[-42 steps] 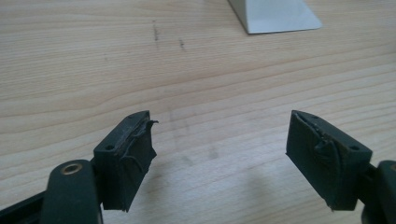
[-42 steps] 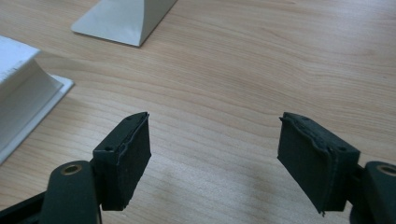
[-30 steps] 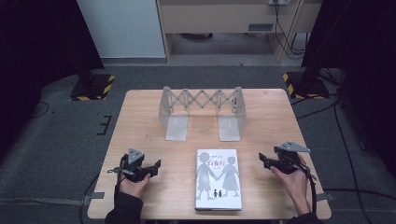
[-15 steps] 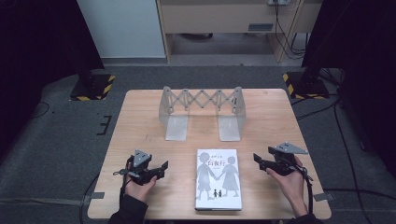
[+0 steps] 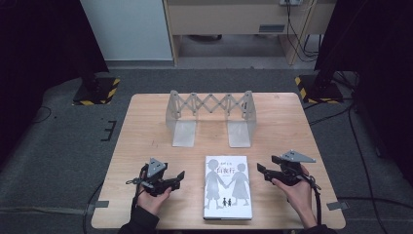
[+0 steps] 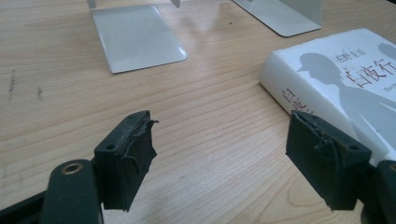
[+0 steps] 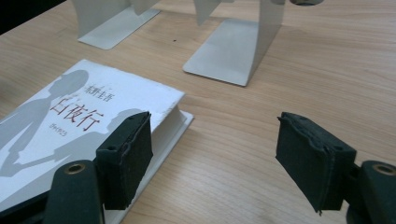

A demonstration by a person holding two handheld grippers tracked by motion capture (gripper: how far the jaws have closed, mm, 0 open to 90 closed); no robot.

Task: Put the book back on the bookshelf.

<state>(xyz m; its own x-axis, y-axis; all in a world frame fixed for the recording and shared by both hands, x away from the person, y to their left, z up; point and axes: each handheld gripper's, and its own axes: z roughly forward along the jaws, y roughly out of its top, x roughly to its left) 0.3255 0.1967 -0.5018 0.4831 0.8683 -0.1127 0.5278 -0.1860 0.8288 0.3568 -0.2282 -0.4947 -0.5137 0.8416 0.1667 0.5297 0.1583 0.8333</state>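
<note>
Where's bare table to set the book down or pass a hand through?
Free: both strips of table outside the rack, the band between its feet and the book, and the gap between the feet. Crowded: the near edge, with the left gripper, the book and the right gripper in a row.

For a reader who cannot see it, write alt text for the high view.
A white book lies flat on a wooden table between the left gripper and right gripper, both open. Behind it stands an expandable metal book rack.
</note>
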